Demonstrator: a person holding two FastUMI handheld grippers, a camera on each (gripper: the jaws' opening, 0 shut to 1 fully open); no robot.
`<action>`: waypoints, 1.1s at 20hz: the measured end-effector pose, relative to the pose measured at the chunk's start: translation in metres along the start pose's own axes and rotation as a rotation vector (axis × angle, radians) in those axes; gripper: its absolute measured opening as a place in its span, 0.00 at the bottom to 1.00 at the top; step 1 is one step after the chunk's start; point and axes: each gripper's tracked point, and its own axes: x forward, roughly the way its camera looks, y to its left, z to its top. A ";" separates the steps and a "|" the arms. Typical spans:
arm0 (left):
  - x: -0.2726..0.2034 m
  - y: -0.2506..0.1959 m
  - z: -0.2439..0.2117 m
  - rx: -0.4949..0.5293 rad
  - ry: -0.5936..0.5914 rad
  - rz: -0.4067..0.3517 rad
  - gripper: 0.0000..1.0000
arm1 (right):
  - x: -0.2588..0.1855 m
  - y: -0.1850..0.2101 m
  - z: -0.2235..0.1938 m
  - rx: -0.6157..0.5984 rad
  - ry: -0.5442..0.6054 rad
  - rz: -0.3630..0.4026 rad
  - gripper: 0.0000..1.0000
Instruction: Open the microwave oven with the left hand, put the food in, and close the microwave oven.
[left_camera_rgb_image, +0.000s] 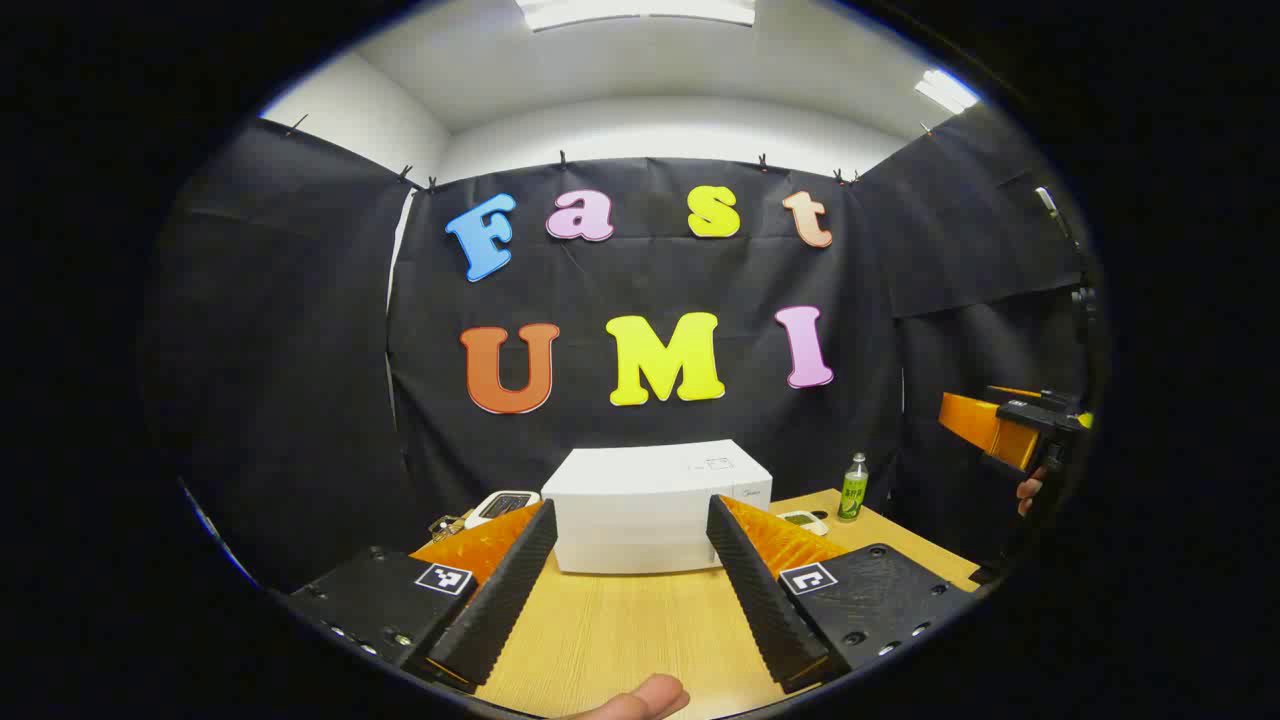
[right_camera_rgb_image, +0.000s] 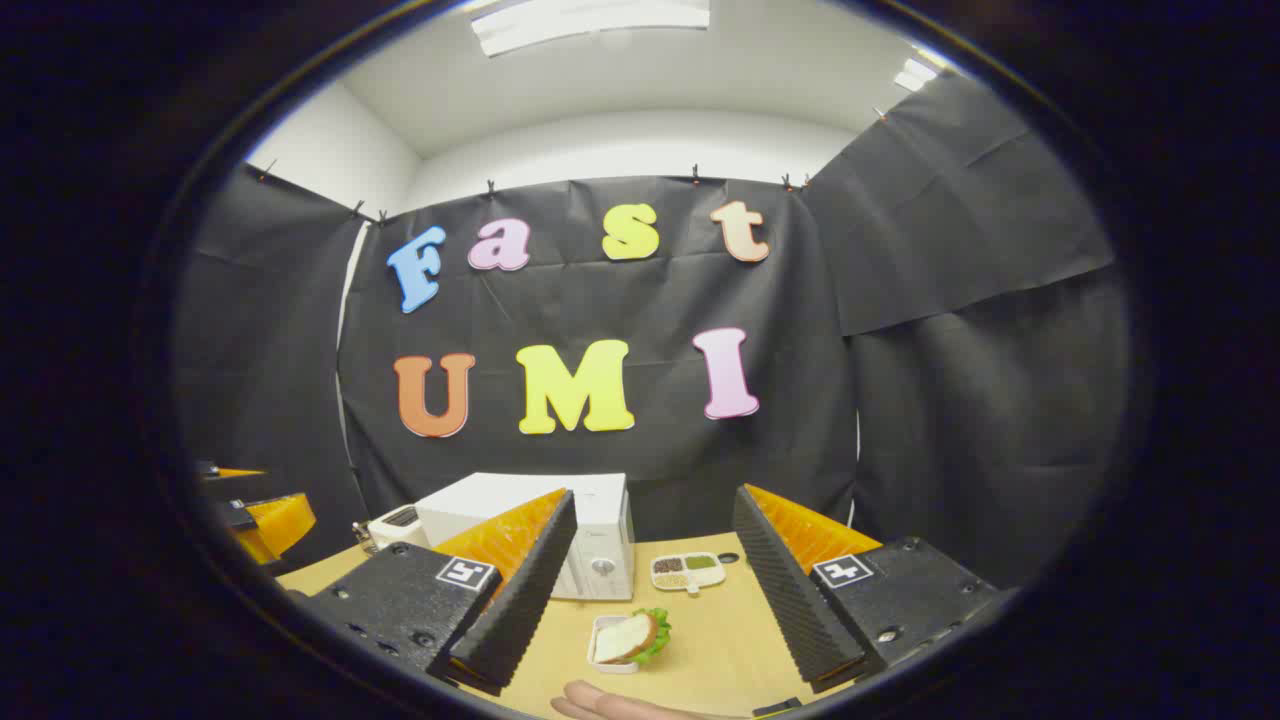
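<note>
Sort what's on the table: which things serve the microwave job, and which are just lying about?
Job: microwave oven, door closed; sandwich on its white tray; left gripper and right gripper, jaws open.

Lying about: green bottle; compartment dish; small white device.

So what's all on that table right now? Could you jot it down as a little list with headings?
Microwave: white, door closed, at the table's back
Food: sandwich in a small white tray, on the table in front
Left gripper: open, holding nothing, facing the microwave
Right gripper: open, holding nothing, above the sandwich
Other items: green bottle, divided snack dish
</note>
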 end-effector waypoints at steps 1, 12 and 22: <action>-0.001 0.001 0.000 0.001 -0.005 0.002 0.95 | 0.000 -0.001 0.001 -0.010 -0.004 -0.002 1.00; -0.013 -0.010 0.007 -0.013 -0.032 -0.021 0.95 | -0.012 -0.014 0.000 -0.030 -0.017 0.003 0.91; -0.004 -0.012 0.007 -0.111 -0.050 -0.020 0.95 | -0.017 -0.013 -0.014 -0.037 -0.018 0.023 0.91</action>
